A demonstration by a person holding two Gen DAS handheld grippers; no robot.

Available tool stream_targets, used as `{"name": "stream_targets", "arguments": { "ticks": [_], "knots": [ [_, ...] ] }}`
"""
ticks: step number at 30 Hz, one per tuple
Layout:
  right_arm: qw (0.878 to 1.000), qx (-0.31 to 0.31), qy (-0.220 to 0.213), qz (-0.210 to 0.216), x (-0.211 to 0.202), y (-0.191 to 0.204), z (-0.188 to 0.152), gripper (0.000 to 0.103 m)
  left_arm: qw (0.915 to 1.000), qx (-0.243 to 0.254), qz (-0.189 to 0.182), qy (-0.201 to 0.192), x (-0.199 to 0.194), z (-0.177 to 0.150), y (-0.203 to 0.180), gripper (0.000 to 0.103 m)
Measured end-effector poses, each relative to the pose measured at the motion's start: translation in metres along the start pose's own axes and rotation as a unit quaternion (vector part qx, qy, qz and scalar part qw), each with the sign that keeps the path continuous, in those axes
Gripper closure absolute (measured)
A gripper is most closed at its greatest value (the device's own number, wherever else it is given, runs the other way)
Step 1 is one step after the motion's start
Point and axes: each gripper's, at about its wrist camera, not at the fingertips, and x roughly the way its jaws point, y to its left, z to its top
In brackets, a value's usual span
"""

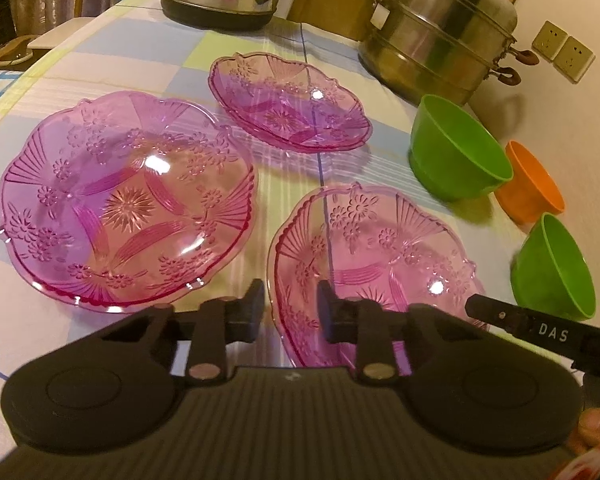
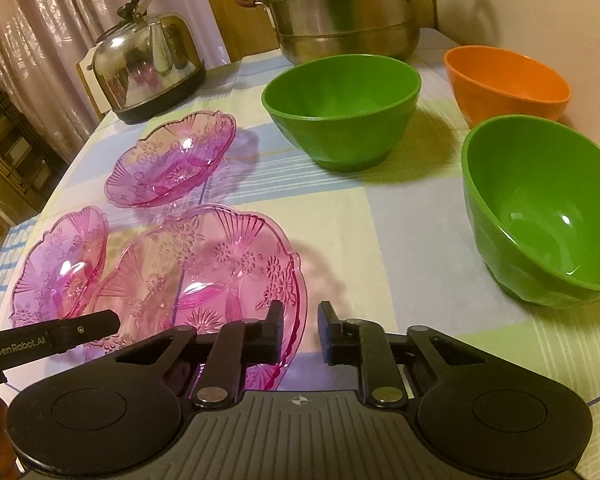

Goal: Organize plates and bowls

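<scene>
Both grippers pinched the nearest pink plate point(image 1: 380, 248) on the tabletop point(image 2: 380, 240): the left gripper point(image 1: 290, 306) straddled its left rim, the right gripper point(image 2: 300, 328) its right rim, jaws narrowed onto the glass, two other pink plates beyond

Home dining table point(image 2: 380, 216), kettle point(image 2: 148, 68), steamer pot point(image 2: 340, 20), curtains point(image 2: 40, 20)
</scene>
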Motion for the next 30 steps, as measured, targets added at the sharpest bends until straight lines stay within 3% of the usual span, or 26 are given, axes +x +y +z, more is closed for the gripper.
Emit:
{"name": "stream_targets", "arguments": {
  "ticks": [9, 21, 30],
  "knots": [
    [1.000, 0.006, 0.002, 0.000, 0.003, -0.001, 0.000, 0.094, 0.9999, 0.007, 0.010, -0.001, 0.003, 0.002, 0.002, 0.096],
    [1.000, 0.002, -0.021, -0.002, -0.017, 0.005, 0.009, 0.095, 0.9995, 0.027, 0.000, -0.015, -0.014, 0.013, -0.002, 0.096],
    [0.999, 0.003, -0.046, 0.023, -0.033, 0.051, 0.037, 0.095, 0.9981, 0.039, 0.019, -0.044, -0.060, 0.052, 0.016, 0.096]
  ]
}}
